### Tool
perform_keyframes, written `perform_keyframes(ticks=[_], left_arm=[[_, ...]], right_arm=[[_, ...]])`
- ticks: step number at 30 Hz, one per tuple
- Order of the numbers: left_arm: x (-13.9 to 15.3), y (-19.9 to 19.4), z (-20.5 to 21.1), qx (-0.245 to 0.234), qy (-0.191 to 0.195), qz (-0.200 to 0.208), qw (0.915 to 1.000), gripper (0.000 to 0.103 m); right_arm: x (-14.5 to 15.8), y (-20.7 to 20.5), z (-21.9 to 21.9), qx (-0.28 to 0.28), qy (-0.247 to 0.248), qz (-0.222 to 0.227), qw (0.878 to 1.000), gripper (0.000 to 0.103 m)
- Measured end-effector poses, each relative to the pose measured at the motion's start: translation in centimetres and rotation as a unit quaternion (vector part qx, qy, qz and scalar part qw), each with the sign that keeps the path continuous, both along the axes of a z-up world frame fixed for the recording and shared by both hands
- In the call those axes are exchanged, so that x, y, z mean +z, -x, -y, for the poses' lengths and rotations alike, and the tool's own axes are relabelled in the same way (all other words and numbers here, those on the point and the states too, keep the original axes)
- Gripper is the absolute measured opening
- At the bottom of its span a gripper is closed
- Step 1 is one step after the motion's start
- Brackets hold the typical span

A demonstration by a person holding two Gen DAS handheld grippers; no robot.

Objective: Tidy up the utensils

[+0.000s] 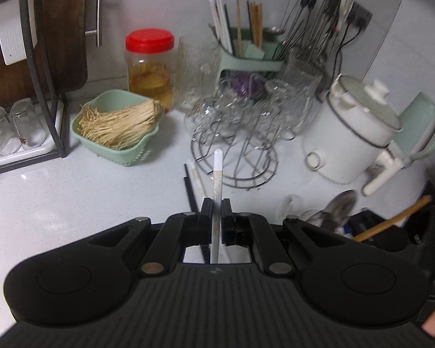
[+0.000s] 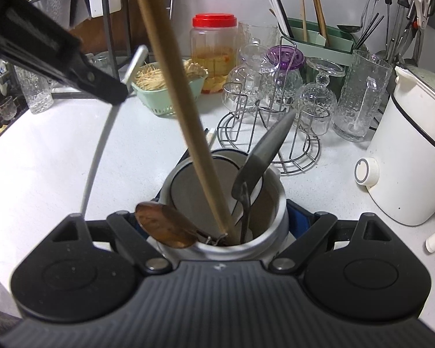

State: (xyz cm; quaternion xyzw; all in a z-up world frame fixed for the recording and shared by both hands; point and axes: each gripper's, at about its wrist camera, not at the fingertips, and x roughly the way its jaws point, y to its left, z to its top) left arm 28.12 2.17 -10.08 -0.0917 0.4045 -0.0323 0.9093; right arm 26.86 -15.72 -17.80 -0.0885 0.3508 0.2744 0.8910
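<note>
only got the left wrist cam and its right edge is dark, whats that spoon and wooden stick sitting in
Observer: A white metal cup, clamped by its sides in the right gripper.
Operator: is my white chopstick over it yet
Observer: No. In the right wrist view the white chopstick hangs from the left gripper well to the left of the cup, outside its rim.
Operator: just one spoon in there
Observer: Two. A brown spoon lies over the near rim and a dark metal spoon leans on the far rim, with the wooden chopstick standing between them.
</note>
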Motion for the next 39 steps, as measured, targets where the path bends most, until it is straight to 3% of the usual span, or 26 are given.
perform_keyframes(ticks=[12, 25, 35, 39], left_arm=[[3.6, 3.4, 2.4, -0.052, 0.016, 0.049, 0.9973, 0.005], [5.2, 3.5, 3.8, -0.085, 0.003, 0.06, 0.9945, 0.0], [0.4, 2.0, 0.7, -0.041, 0.013, -0.008, 0.999, 0.0], [-2.0, 2.1, -1.6, -0.023, 0.037, -0.035, 0.9985, 0.0]], right_arm=[[0.0, 0.0, -0.2, 0.007, 0.01, 0.004, 1.0, 0.091], [-0.1, 0.0, -0.2, 0.009, 0.009, 0.005, 1.0, 0.091], [-0.3, 0.1, 0.0, 0.009, 0.003, 0.006, 1.0, 0.091], [-0.3, 0.1, 0.0, 0.01, 0.004, 0.006, 1.0, 0.091]])
